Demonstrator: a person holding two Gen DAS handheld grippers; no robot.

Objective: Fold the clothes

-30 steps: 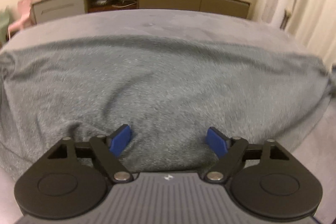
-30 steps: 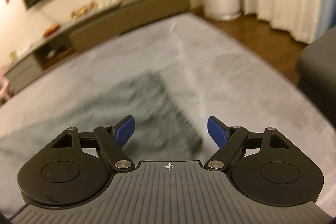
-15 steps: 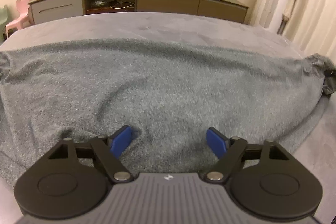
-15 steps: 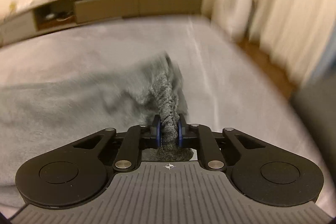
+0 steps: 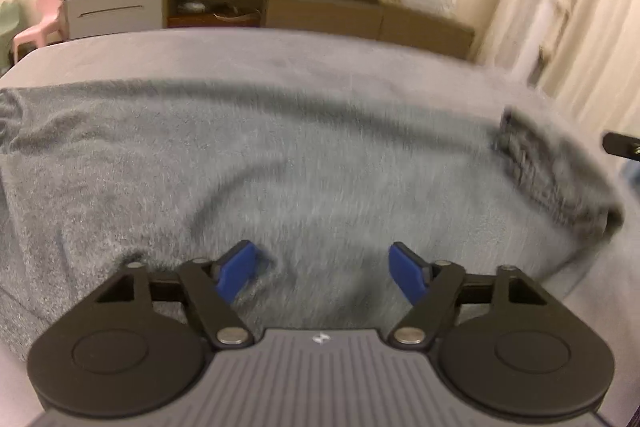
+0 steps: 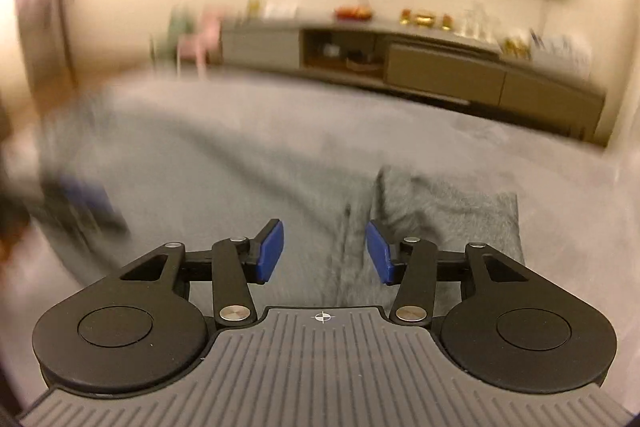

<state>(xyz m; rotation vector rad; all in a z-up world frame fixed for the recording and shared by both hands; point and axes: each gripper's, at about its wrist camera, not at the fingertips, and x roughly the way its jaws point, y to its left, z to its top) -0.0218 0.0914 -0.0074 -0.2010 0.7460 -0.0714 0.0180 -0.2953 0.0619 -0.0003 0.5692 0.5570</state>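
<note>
A grey fuzzy garment (image 5: 280, 155) lies spread on the bed. Its right end (image 5: 560, 179) is folded over onto itself. My left gripper (image 5: 324, 267) is open, with its pads resting low on the garment's near edge. In the right wrist view the folded end (image 6: 448, 211) lies just ahead of my right gripper (image 6: 324, 251), which is open and empty above the cloth. The left gripper shows as a dark blur at the left edge of the right wrist view (image 6: 76, 203).
The bed has a lighter grey cover (image 5: 280, 55). A long low sideboard (image 5: 280, 7) with small items on top stands against the far wall. A pink chair (image 5: 40, 27) is at far left. Curtains (image 5: 580, 27) hang at right.
My right gripper had shut on the garment's right end, carried it leftward, and has now opened and let it go folded over. The left gripper stayed open in place.
</note>
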